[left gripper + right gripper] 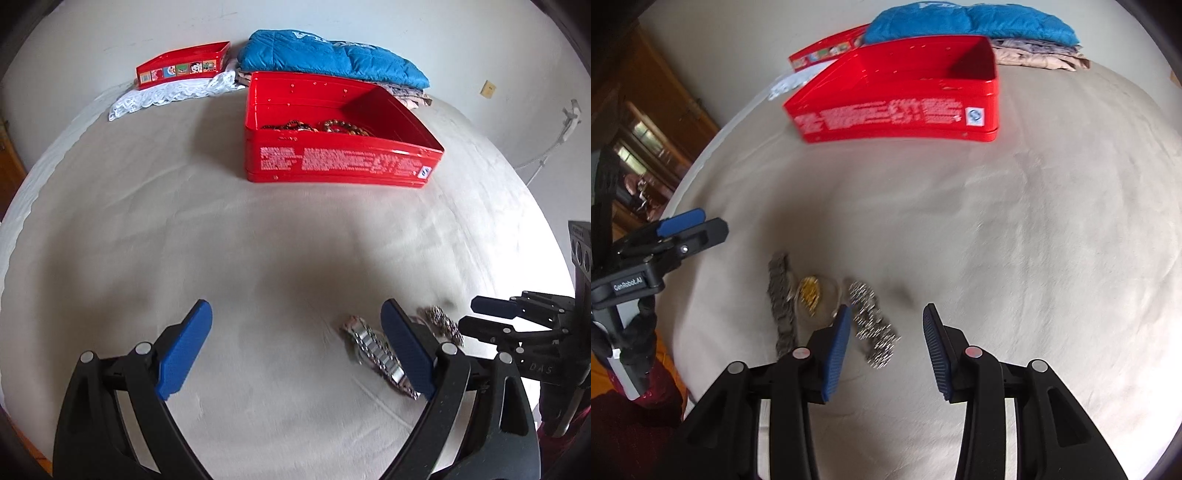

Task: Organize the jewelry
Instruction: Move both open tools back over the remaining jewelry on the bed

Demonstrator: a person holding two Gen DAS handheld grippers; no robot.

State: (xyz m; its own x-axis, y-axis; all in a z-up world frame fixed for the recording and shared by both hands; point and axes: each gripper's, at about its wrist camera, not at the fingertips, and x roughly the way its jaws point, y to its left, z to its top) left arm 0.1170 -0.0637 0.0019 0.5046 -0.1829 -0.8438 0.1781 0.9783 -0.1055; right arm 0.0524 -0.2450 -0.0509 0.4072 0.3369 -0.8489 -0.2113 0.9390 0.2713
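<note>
An open red tin box [343, 162] sits on the beige bed; brown bead bracelets [325, 126] lie inside it. It also shows in the right wrist view [897, 114]. A silver metal watch [376, 352] lies on the bed by my left gripper's right finger. In the right wrist view the watch [809, 295] has a gold face, and a sparkly silver chain bracelet [873, 328] lies beside it, between my fingers. My left gripper [295, 347] is open and empty. My right gripper [884, 350] is open over the chain bracelet; it also shows in the left wrist view [484, 317].
The tin's red lid [183, 66] rests on white lace cloth [173, 94] at the back left. A blue quilted jacket [332, 59] lies on folded clothes behind the box. The bed edge and wooden furniture [646, 122] are at the left.
</note>
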